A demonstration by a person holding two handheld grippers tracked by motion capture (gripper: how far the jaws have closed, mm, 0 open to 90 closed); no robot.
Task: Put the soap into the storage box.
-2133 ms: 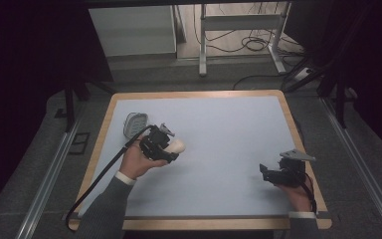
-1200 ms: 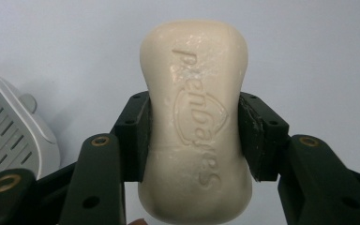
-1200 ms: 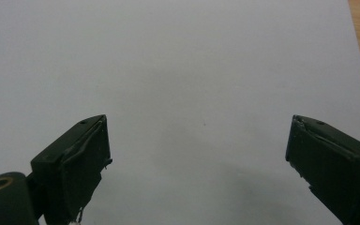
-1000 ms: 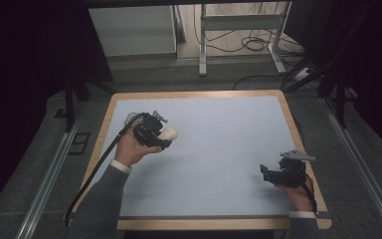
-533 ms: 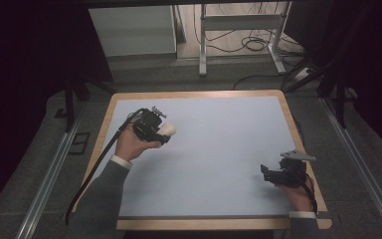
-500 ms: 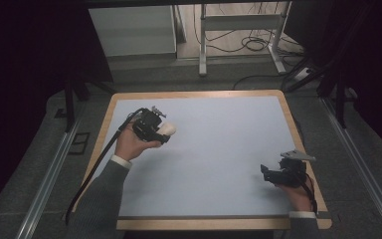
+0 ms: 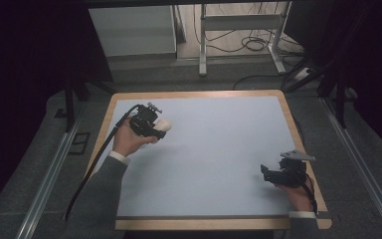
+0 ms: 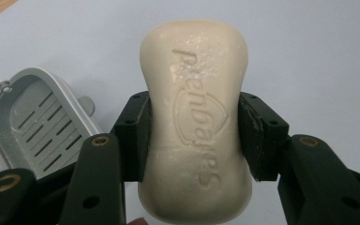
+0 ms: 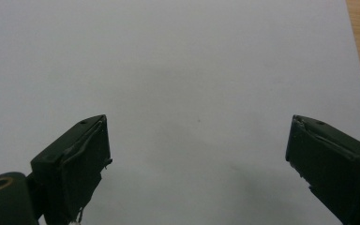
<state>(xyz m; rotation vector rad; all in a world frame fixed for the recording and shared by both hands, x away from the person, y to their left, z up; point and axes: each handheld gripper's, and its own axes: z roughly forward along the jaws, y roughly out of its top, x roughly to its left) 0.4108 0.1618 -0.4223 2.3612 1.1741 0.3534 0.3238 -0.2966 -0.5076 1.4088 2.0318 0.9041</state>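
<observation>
Over table's far-left: left tongs [image 8: 193,136] still grip soap [image 8: 196,122], shifted farther | right tongs [image 9: 197,159] open, unmoved.

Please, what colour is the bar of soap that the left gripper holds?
The embossed bar of soap is cream-white; the left gripper view shows it best.
</observation>
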